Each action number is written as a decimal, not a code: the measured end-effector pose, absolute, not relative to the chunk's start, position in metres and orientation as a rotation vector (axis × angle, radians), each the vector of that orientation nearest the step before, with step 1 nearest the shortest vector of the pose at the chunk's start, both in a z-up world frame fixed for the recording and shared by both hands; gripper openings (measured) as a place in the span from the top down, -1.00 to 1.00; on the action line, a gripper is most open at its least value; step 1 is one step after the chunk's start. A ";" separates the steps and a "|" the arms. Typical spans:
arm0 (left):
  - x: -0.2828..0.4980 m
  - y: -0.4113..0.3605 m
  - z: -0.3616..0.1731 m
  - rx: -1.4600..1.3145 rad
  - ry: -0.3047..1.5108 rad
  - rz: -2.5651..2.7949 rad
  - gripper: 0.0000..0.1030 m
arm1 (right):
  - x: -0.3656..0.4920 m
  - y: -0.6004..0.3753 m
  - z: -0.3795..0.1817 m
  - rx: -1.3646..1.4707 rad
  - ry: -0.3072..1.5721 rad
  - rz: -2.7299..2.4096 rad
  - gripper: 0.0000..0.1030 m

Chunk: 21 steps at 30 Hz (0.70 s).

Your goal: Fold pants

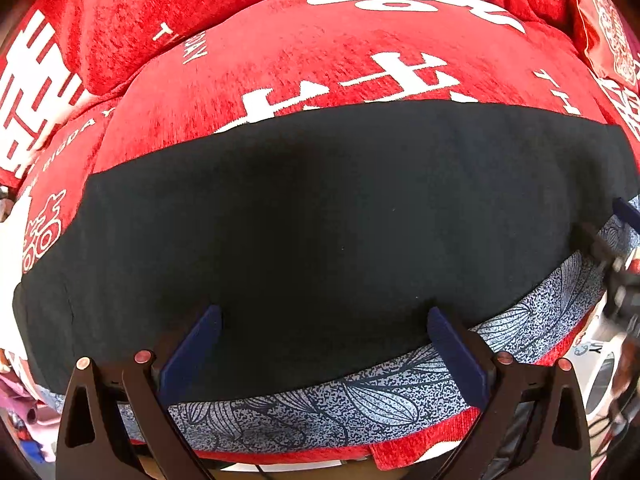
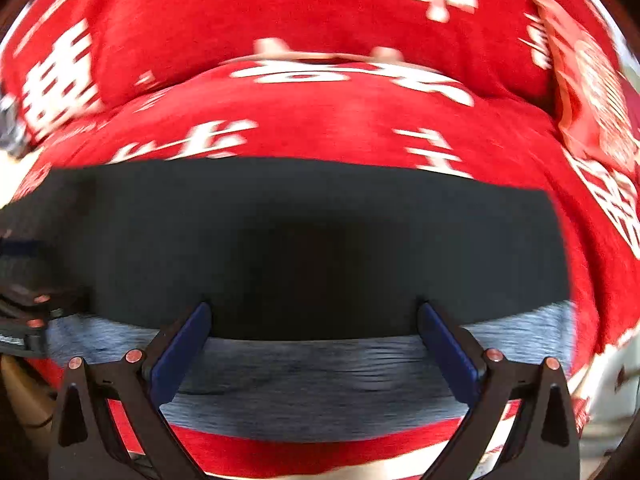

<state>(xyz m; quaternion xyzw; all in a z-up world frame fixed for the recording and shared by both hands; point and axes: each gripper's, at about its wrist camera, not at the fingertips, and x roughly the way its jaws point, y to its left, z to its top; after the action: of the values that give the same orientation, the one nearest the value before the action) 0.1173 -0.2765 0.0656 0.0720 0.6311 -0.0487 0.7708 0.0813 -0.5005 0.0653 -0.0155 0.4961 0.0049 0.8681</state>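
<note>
The pants (image 1: 320, 224) are black with a blue-grey leaf-patterned band (image 1: 360, 400) along the near edge. They lie flat, spread wide, on a red cover. My left gripper (image 1: 324, 316) is open and empty, its fingers hovering over the near edge of the pants. My right gripper (image 2: 314, 312) is open and empty too, over the same near edge (image 2: 312, 380); that view is motion-blurred. The pants (image 2: 320, 240) fill the middle of the right wrist view. The right gripper shows at the right edge of the left view (image 1: 616, 272); the left one shows at the left edge of the right view (image 2: 24, 304).
The red cover with white characters (image 1: 320, 60) drapes over a sofa-like seat and back cushion (image 2: 280, 8). A red patterned pillow (image 1: 604, 28) sits at the far right. A white object (image 1: 600, 380) lies low at the right, off the seat edge.
</note>
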 end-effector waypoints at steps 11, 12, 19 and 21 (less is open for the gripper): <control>0.102 -0.294 0.074 0.135 1.353 -0.138 -1.00 | 0.018 -0.572 0.071 0.171 1.035 -0.147 -0.99; 0.099 -0.302 0.075 0.132 1.357 -0.164 -1.00 | 0.011 -0.572 0.067 0.199 1.035 -0.131 -0.99; 0.111 -0.353 0.066 0.214 1.364 -0.180 -1.00 | -0.012 -0.578 0.043 0.393 0.976 0.003 -0.99; 0.125 -0.359 0.068 0.178 1.383 -0.175 -1.00 | -0.014 -0.580 0.041 0.422 0.945 0.037 -0.99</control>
<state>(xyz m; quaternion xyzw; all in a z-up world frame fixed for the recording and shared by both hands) 0.1253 -0.3590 0.0677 0.0820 0.6361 -0.0807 0.7630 -0.0139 -0.5804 0.0412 0.2016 0.4516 0.0175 0.8690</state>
